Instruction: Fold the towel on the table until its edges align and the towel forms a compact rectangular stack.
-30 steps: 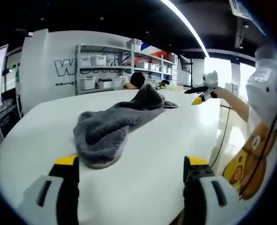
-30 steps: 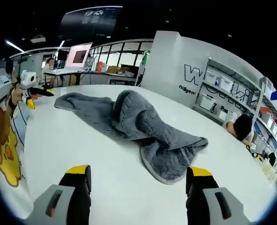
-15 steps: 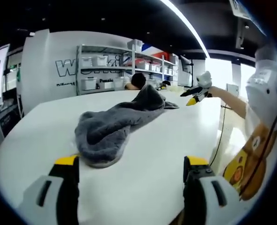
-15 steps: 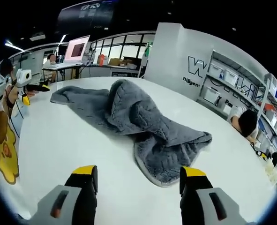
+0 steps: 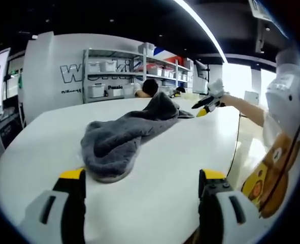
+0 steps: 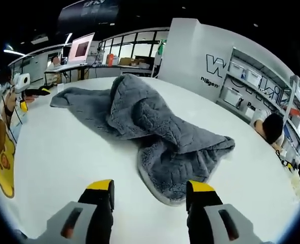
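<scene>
A grey towel lies crumpled in a long heap across the white table. Its near end rests just ahead of my left gripper, which is open and holds nothing. The right gripper hovers beside the towel's far end, held out on a person's arm. In the right gripper view the towel bulges up in the middle, and its rounded end lies right at my right gripper, whose jaws stand open around that edge. The left gripper shows far off at the left, by the towel's other end.
Metal shelves with white bins stand behind the table, and a seated person's head shows past its far edge. A monitor and desks stand at the back. A person's shirt is at the right, by the table's edge.
The right gripper has moved down and in toward the towel's end, and its jaws have narrowed somewhat. The left gripper has stayed where it was.
</scene>
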